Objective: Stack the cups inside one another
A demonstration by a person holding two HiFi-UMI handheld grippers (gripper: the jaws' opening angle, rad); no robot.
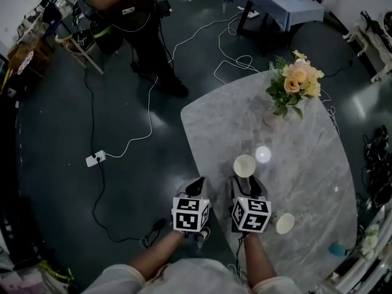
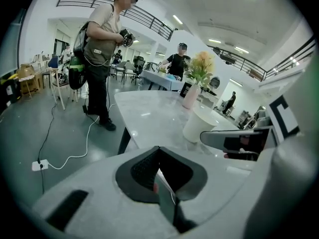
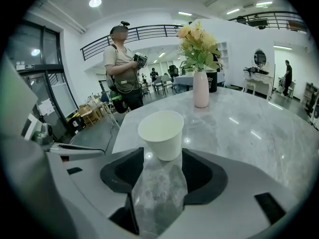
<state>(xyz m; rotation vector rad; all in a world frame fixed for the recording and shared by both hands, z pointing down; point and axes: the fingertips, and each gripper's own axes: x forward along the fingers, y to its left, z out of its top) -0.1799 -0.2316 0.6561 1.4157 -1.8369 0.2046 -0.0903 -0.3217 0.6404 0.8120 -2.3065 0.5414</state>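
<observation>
A white paper cup (image 1: 244, 165) stands upright on the marble table (image 1: 306, 164), near its left edge. My right gripper (image 1: 247, 184) is open, and the cup (image 3: 161, 133) sits just past its jaw tips and between them; the pads do not press on it. A second white cup (image 1: 285, 223) stands on the table to the right of my right gripper's marker cube. My left gripper (image 1: 195, 186) hangs beside the table edge, over the floor, with its jaws shut on nothing (image 2: 159, 156). From there the first cup (image 2: 199, 125) is seen to the right.
A pink vase (image 1: 271, 120) of flowers (image 1: 295, 81) stands at the table's far side. A person (image 1: 131, 17) stands on the dark floor beyond the table. Cables and a power strip (image 1: 95, 158) lie on the floor at the left.
</observation>
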